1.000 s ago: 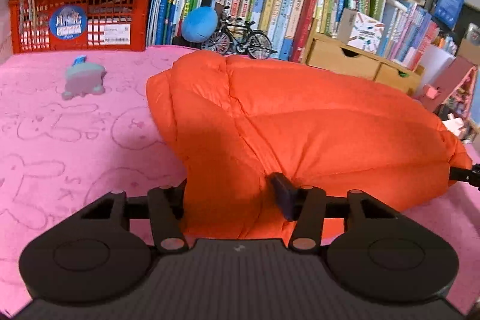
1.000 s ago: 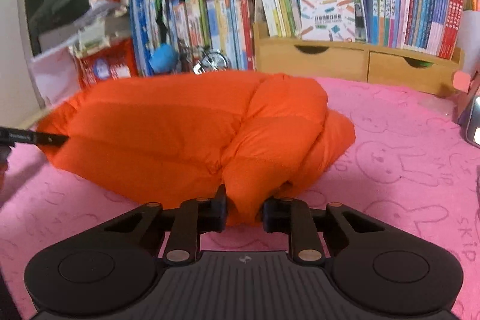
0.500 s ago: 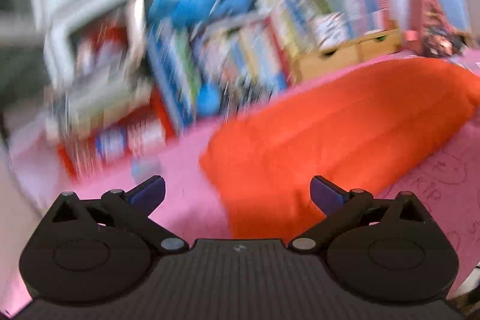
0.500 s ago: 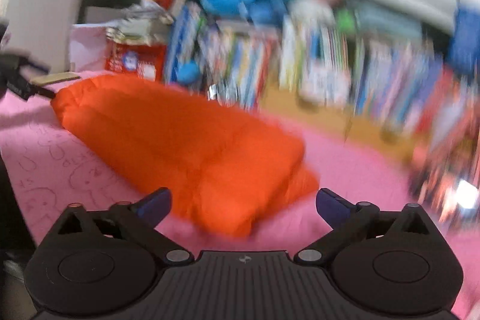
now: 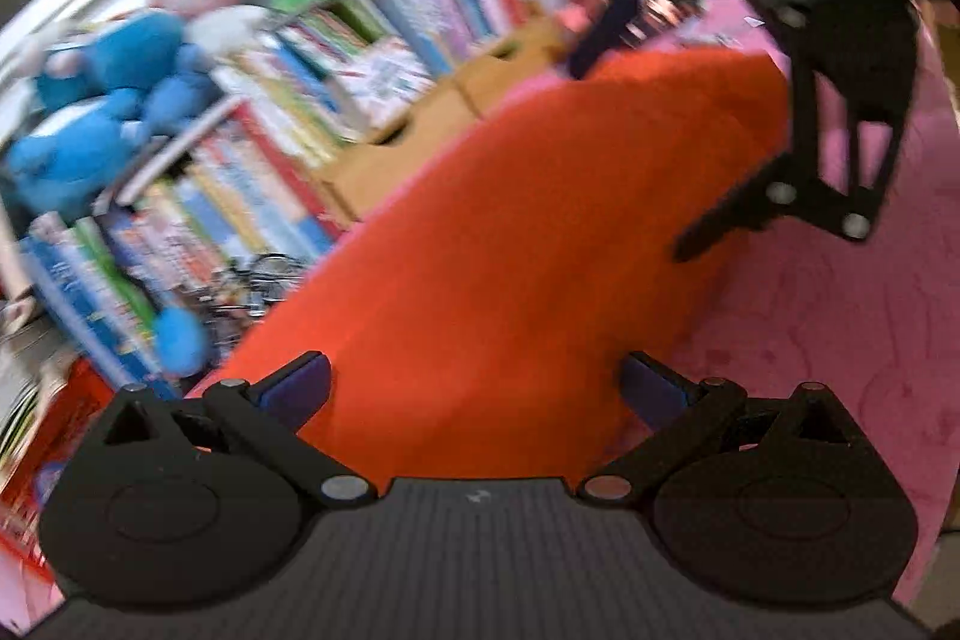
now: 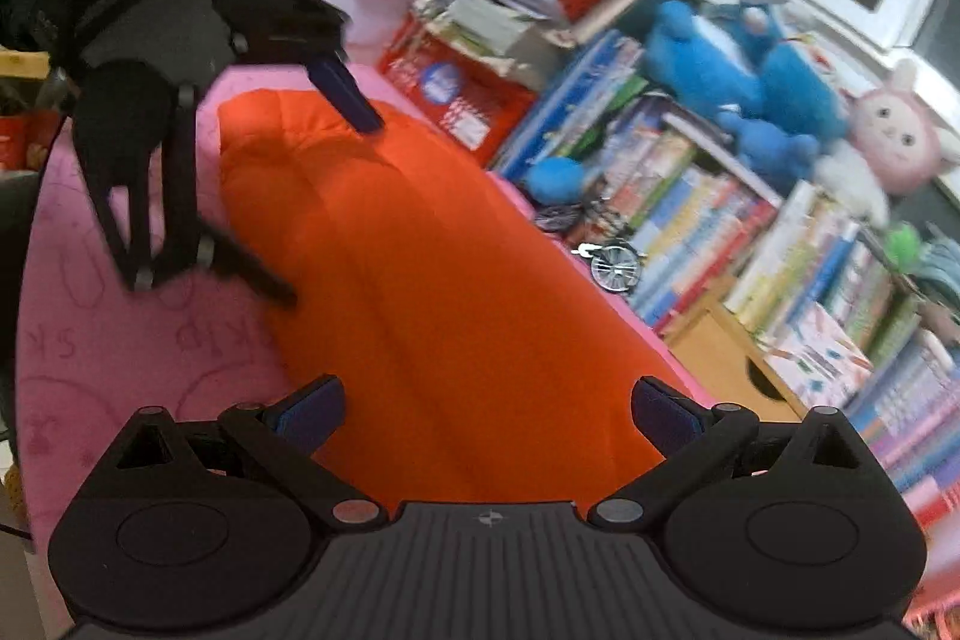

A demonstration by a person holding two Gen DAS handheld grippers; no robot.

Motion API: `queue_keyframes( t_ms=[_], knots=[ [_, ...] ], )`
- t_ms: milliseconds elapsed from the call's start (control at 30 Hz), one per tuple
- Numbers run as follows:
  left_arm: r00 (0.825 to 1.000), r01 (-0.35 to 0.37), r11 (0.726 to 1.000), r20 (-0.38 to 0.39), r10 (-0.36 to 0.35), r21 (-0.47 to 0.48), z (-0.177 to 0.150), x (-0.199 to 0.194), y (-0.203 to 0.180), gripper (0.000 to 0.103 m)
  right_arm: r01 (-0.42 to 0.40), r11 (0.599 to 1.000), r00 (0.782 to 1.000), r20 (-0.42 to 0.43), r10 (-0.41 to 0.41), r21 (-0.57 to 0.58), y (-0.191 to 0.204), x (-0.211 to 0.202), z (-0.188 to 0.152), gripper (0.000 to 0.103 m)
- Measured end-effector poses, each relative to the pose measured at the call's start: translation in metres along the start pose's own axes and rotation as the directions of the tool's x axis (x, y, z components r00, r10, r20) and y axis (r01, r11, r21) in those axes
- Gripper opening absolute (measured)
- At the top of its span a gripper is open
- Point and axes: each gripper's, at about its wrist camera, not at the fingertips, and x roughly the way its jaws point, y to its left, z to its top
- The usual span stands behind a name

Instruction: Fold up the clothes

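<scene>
Both grippers spread wide – left gripper [image 5: 474, 388] and right gripper [image 6: 486, 406] each have nothing between the pads, jaws just opened. The puffy orange quilted jacket [image 5: 510, 244] lies folded in a long bundle on the pink bunny-print blanket [image 5: 840, 328], btwn the two grippers. Frames are blurry, so contact w/ the jacket is unclear. Bookshelf [image 6: 750, 244] behind.

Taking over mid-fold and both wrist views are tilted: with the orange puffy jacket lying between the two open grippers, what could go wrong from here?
1. Both jaws have just been opening and neither the left gripper nor the right gripper pinches the orange jacket; the puffy fold may spring back.
2. The grippers face each other across the jacket, so closing in together risks a collision.
3. The toy bicycle stands beside the jacket's far edge; dragging fabric could topple it.
</scene>
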Motion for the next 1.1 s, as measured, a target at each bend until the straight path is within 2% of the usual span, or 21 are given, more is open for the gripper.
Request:
queue_keyframes(
  t_ms=[100, 167, 233, 400, 500, 533, 567, 633, 733, 833, 967, 1100],
  knots=[
    [0.999, 0.04, 0.999, -0.022, -0.039, 0.026, 0.0, 0.012, 0.001, 0.103, -0.06, 0.998, 0.998, -0.026, 0.061, 0.011, -0.005, 0.017, 0.009, 0.095],
    [0.997, 0.061, 0.998, -0.042, -0.06, 0.015, -0.001, 0.019, 0.004, 0.103, -0.099, 0.995, 0.994, -0.038, 0.099, 0.005, -0.004, 0.025, 0.011, 0.081],
    [0.995, 0.077, 0.997, -0.056, -0.077, -0.005, -0.005, 0.022, 0.006, 0.103, -0.129, 0.992, 0.99, -0.049, 0.129, -0.004, -0.003, 0.031, 0.012, 0.077],
    [0.995, 0.071, 0.997, -0.066, -0.072, -0.027, -0.008, 0.018, 0.012, 0.103, -0.145, 0.988, 0.987, -0.082, 0.141, -0.05, -0.001, 0.029, 0.001, 0.075],
    [0.995, 0.097, 0.994, -0.021, -0.096, 0.046, 0.005, 0.009, 0.011, 0.102, -0.155, 0.982, 0.983, -0.113, 0.143, -0.107, 0.0, 0.022, 0.001, 0.075],
    [0.995, 0.103, 0.991, 0.005, -0.104, 0.091, 0.009, 0.007, 0.01, 0.102, -0.164, 0.975, 0.982, -0.118, 0.147, -0.15, 0.004, 0.02, 0.002, 0.077],
    [0.994, 0.11, 0.987, 0.008, -0.112, 0.121, 0.013, 0.008, 0.009, 0.103, -0.17, 0.965, 0.982, -0.119, 0.148, -0.2, 0.008, 0.019, 0.004, 0.084],
    [0.992, 0.13, 0.979, -0.018, -0.129, 0.157, 0.019, 0.017, 0.007, 0.103, -0.175, 0.94, 0.982, -0.118, 0.146, -0.294, 0.018, 0.021, 0.009, 0.09],
    [0.986, 0.167, 0.97, -0.053, -0.16, 0.174, 0.021, 0.03, 0.006, 0.103, -0.182, 0.917, 0.981, -0.123, 0.147, -0.354, 0.027, 0.031, 0.014, 0.09],
    [0.983, 0.183, 0.965, -0.043, -0.178, 0.188, 0.018, 0.032, 0.006, 0.103, -0.192, 0.915, 0.98, -0.125, 0.157, -0.355, 0.03, 0.04, 0.015, 0.09],
    [0.977, 0.215, 0.957, -0.044, -0.211, 0.194, 0.014, 0.03, 0.009, 0.103, -0.209, 0.912, 0.977, -0.123, 0.176, -0.353, 0.029, 0.046, 0.015, 0.102],
    [0.971, 0.237, 0.962, -0.077, -0.228, 0.133, 0.012, 0.034, 0.015, 0.103, -0.235, 0.925, 0.969, -0.146, 0.199, -0.298, 0.018, 0.054, 0.016, 0.098]
  ],
)
